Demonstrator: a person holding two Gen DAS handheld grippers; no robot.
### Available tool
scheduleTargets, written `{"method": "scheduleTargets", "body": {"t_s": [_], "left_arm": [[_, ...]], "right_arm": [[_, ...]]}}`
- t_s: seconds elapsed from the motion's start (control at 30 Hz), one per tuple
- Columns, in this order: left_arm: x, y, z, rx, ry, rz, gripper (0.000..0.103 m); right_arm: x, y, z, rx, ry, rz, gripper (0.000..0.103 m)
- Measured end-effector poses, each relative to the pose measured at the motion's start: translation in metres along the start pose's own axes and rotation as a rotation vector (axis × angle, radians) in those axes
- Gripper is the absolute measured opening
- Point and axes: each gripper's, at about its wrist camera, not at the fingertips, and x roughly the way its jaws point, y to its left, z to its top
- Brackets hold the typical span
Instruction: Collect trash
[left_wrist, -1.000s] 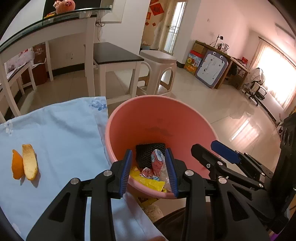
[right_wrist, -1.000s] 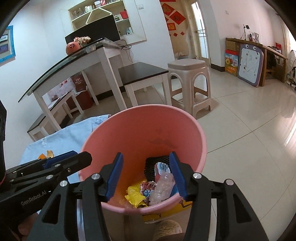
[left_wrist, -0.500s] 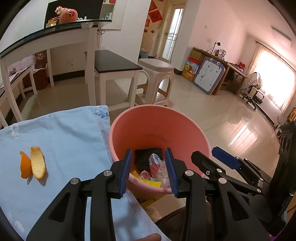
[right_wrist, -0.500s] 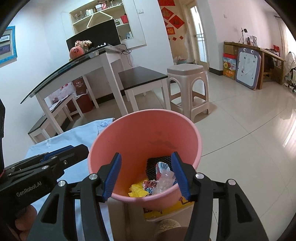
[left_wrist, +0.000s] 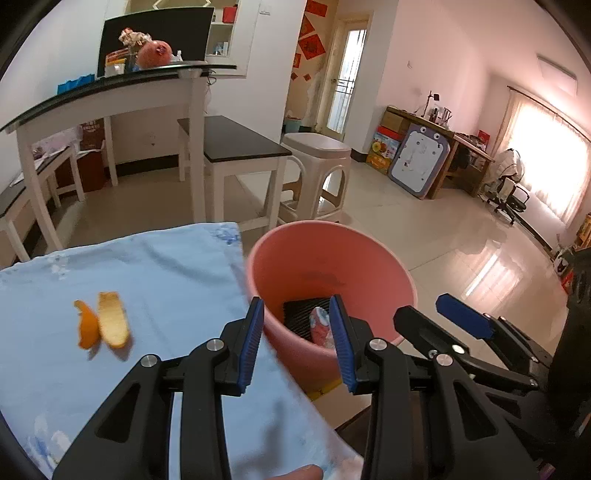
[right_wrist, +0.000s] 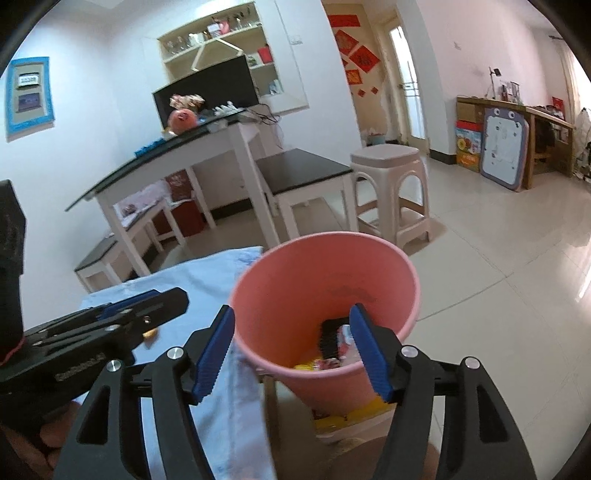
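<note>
— Two grippers are in view; how do their fingers stand?
— Both are parted and empty. The left gripper has a moderate gap between its blue pads, with nothing clamped. Through that gap you look past the near rim of the pink bin and down into it.
— And the right one?
— The right gripper is spread wider, and its jaws are opening at this moment. Nothing sits between them; the bin only shows behind the gap, and the pads do not press on it as far as I can tell.
— Where is the trash?
— Some lies in the bin: a black mesh piece, a crumpled printed wrapper, and yellow scraps seen from the right wrist view. Two pieces of orange peel lie side by side on the light blue cloth, to the left of the bin and well apart from the left gripper's fingers.
— Where does the bin stand?
— Just beside the cloth's right edge, over the tiled floor. A white stool stands behind it.
</note>
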Motion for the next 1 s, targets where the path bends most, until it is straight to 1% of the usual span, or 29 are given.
{"method": "scheduleTargets", "body": {"t_s": [0.27,0.37,0.5,0.77,0.87,1.0], "left_arm": [[-0.040,0.022,-0.012,-0.021,-0.037,0.037,0.037],[-0.052,0.032,-0.018,-0.033,-0.050,0.053,0.037],[-0.065,0.045,-0.026,-0.042,-0.054,0.090,0.037],[-0.087,0.066,-0.039,-0.081,-0.082,0.118,0.037],[-0.093,0.072,-0.045,-0.092,-0.085,0.142,0.037],[-0.099,0.077,-0.052,-0.113,-0.080,0.155,0.037]], "right_arm": [[-0.029,0.038,-0.014,-0.016,-0.021,0.069,0.068],[-0.039,0.055,-0.022,-0.030,-0.031,0.081,0.071],[-0.046,0.073,-0.028,-0.048,-0.029,0.085,0.072],[-0.058,0.106,-0.043,-0.082,-0.039,0.072,0.073],[-0.054,0.114,-0.044,-0.091,-0.031,0.067,0.074],[-0.053,0.122,-0.048,-0.114,-0.026,0.062,0.074]]}}
